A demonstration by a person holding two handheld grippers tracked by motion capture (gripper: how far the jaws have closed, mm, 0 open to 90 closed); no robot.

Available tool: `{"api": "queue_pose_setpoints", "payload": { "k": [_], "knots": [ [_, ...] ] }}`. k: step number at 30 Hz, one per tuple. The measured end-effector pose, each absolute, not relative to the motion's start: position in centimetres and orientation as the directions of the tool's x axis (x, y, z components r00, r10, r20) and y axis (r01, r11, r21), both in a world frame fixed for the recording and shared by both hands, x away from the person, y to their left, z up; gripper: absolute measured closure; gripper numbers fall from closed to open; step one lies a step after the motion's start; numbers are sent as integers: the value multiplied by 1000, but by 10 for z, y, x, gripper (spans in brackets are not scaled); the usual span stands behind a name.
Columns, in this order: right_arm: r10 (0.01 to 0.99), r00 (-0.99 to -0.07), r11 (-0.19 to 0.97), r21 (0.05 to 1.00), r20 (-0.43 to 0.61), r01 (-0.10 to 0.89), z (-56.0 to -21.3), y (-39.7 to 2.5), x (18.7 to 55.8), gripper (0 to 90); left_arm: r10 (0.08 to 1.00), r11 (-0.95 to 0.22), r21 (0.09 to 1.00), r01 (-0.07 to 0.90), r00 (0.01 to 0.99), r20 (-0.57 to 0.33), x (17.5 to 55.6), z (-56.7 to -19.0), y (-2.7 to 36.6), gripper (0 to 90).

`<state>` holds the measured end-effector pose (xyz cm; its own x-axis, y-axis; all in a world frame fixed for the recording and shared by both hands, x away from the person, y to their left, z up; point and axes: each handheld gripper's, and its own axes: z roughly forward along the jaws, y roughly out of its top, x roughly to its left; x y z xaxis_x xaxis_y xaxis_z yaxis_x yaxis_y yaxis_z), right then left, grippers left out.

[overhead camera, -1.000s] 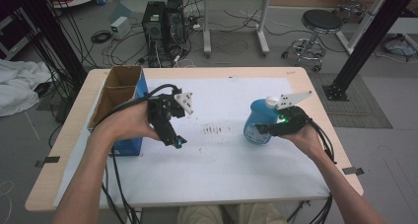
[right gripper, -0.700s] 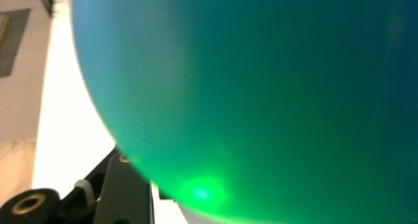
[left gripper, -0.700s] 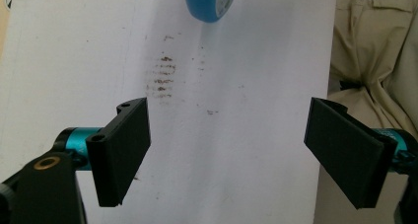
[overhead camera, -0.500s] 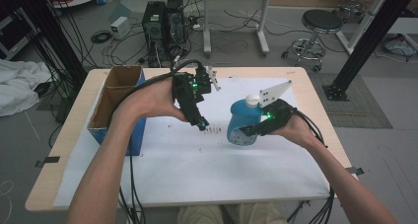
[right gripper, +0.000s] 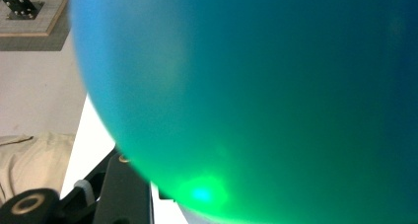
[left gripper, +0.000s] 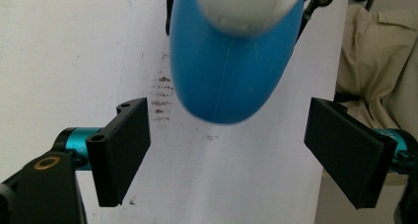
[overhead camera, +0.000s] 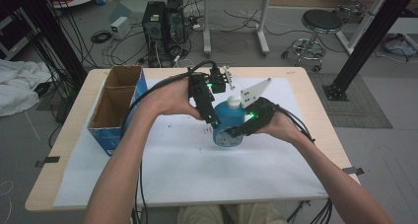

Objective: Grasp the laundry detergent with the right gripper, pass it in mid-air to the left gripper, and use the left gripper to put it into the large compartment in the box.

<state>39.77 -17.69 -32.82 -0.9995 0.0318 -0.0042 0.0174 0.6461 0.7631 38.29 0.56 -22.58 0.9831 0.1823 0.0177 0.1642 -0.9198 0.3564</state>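
Note:
A blue bottle (overhead camera: 227, 124) with a white cap (overhead camera: 233, 101) stands near the middle of the white sheet. My right gripper (overhead camera: 242, 127) is shut on its body from the right side. In the right gripper view the bottle (right gripper: 256, 86) looms very close, with one black jaw showing at the lower left. My left gripper (overhead camera: 212, 116) is open and hangs against the bottle's upper left, beside the cap. In the left gripper view the bottle (left gripper: 226, 71) lies just ahead of the wide gap in the gripper (left gripper: 226, 152), and neither pad touches it.
A blue-sided cardboard box (overhead camera: 116, 108) stands open at the table's left edge. Brown smudges (overhead camera: 203, 131) mark the white sheet (overhead camera: 197, 174) just left of the bottle. Behind the table are computer towers (overhead camera: 165, 17), cables and a stool (overhead camera: 320, 24).
My left gripper has swung right from beside the box to the bottle's cap. The right gripper has carried the bottle leftward toward the middle of the sheet.

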Motion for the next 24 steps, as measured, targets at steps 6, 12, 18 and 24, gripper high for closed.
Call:
{"api": "queue_pose_setpoints", "payload": {
  "k": [6, 12, 18, 24],
  "knots": [
    [18, -1000, 648, 761, -6, 7, -331, -173, 397, 474, 163, -926, 344, 153, 987, 1, 385, -234, -9, 179],
    [15, -1000, 642, 766, -7, 4, -331, -173, 397, 474, 157, -931, 333, 149, 988, -2, 388, -240, -19, 179],
    [8, -1000, 635, 772, -9, -2, -332, -172, 397, 473, 147, -929, 342, 139, 989, -3, 388, -241, -23, 199],
    [3, -1000, 638, 770, -10, -6, -334, -170, 397, 472, 148, -927, 349, 139, 989, -1, 388, -240, -24, 229]
  ]
}}
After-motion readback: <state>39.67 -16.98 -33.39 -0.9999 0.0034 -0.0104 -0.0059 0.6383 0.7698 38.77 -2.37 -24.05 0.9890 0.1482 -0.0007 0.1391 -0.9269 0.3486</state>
